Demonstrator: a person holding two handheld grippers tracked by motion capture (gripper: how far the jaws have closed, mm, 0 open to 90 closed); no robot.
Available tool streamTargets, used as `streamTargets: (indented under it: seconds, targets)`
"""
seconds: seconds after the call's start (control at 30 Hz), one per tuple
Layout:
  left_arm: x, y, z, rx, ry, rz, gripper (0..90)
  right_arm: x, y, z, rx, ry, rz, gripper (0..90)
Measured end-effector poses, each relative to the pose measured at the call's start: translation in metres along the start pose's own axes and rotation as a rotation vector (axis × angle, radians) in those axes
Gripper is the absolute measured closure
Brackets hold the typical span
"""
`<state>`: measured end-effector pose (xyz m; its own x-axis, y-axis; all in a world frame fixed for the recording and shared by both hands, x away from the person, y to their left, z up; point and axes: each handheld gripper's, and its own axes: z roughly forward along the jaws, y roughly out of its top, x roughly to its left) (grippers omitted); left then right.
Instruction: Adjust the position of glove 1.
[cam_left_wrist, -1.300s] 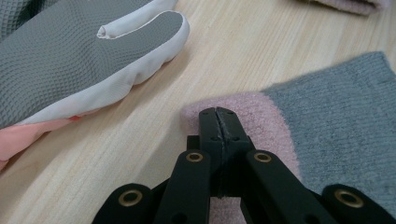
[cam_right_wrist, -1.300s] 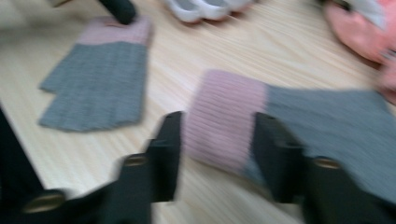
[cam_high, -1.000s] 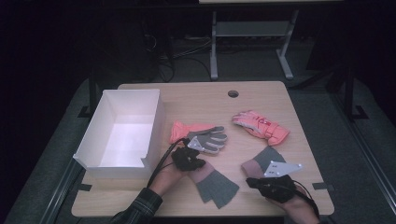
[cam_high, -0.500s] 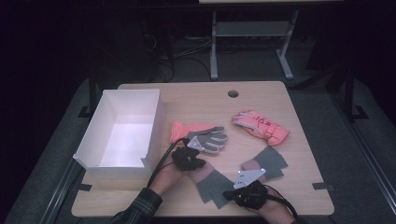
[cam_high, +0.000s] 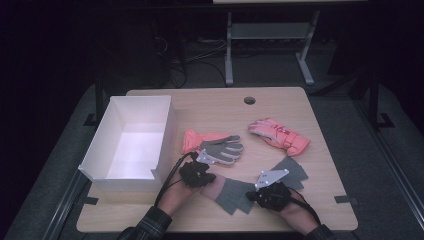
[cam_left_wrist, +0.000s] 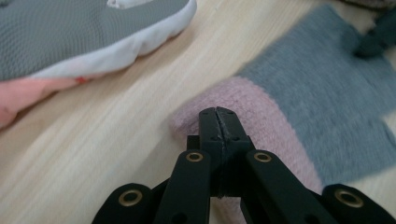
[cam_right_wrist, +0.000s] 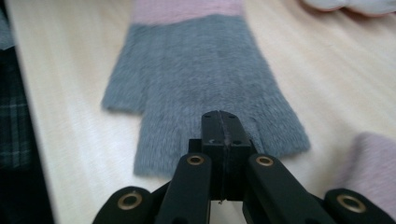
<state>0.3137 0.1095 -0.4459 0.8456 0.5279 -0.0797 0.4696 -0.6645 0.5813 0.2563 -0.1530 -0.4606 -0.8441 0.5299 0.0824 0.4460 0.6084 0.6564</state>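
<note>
1. Table (cam_high: 320, 115): the wooden top carries everything in hand, and nothing on it has shifted over the last second.
2. White box (cam_high: 100, 165): it stands open at the person's left with nothing visible inside, so any sorting into it looks not yet begun.
3. Pink glove (cam_high: 280, 136) and coral-and-grey glove (cam_high: 222, 149): both lie mid-table, well apart from each other and untouched.
4. Second grey glove (cam_high: 292, 170): it lies at the right, partly behind the right hand. A second ago the right gripper hung beside it; that gripper has since left it.
5. Grey glove (cam_high: 235, 195): it lies flat at the near edge, between the two hands. It now has a tool at each end, which suggests it is the piece being worked.
6. Right gripper (cam_right_wrist: 220, 116): it has swung leftward to the finger end of the grey glove. Its jaws are together at the knit's edge, and I cannot tell whether any fabric is caught.
7. Left gripper (cam_left_wrist: 217, 114): it has stayed put with its jaws pressed together.
8. Pink cuff (cam_left_wrist: 261, 121): the left tips rest at this end of the grey glove; a pinch on it cannot be confirmed. With both ends covered, a lift or a fold seems likely next.
</note>
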Motion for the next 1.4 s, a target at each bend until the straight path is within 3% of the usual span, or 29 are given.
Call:
streamTargets:
  seconds: [0.37,0.7,0.73,0.8,0.83,0.87,0.93,1.1,1.17,1.27,1.4]
  targets:
    - [-0.01,-0.015,-0.012,0.006,-0.023,-0.015,89.7,-0.021,0.022,0.015,0.018,-0.066,0.003,90.0]
    - [-0.018,-0.016,-0.011,0.015,-0.111,0.0,89.6,-0.032,0.033,0.021,0.029,-0.11,0.005,90.0]
    - [-0.019,-0.016,-0.011,0.001,-0.115,-0.015,89.6,-0.033,0.033,0.02,0.017,-0.101,0.007,90.0]
    - [-0.019,-0.014,-0.013,0.007,-0.127,0.006,89.6,-0.034,0.033,0.018,0.003,-0.091,0.015,90.0]
    - [-0.021,-0.014,-0.013,-0.01,-0.126,0.0,89.6,-0.035,0.032,0.015,-0.013,-0.083,0.021,90.0]
    - [-0.02,-0.013,-0.015,-0.007,-0.127,0.021,89.6,-0.036,0.032,0.011,-0.029,-0.081,0.028,90.0]
    - [-0.022,-0.012,-0.017,-0.035,-0.126,0.002,87.1,-0.04,0.03,-0.001,-0.081,-0.078,0.063,87.6]
    - [-0.019,-0.016,-0.022,-0.045,-0.112,0.018,77.3,-0.049,0.021,-0.02,-0.108,-0.108,0.102,79.3]
    - [-0.019,-0.018,-0.026,-0.053,-0.108,0.022,77.4,-0.051,0.019,-0.023,-0.112,-0.113,0.107,79.0]
    - [-0.02,-0.02,-0.03,-0.079,-0.072,0.014,84.4,-0.056,0.007,-0.04,-0.133,-0.134,0.146,77.6]
    - [-0.012,-0.016,-0.027,-0.075,0.002,0.017,88.6,-0.062,-0.005,-0.055,-0.156,-0.162,0.177,75.2]
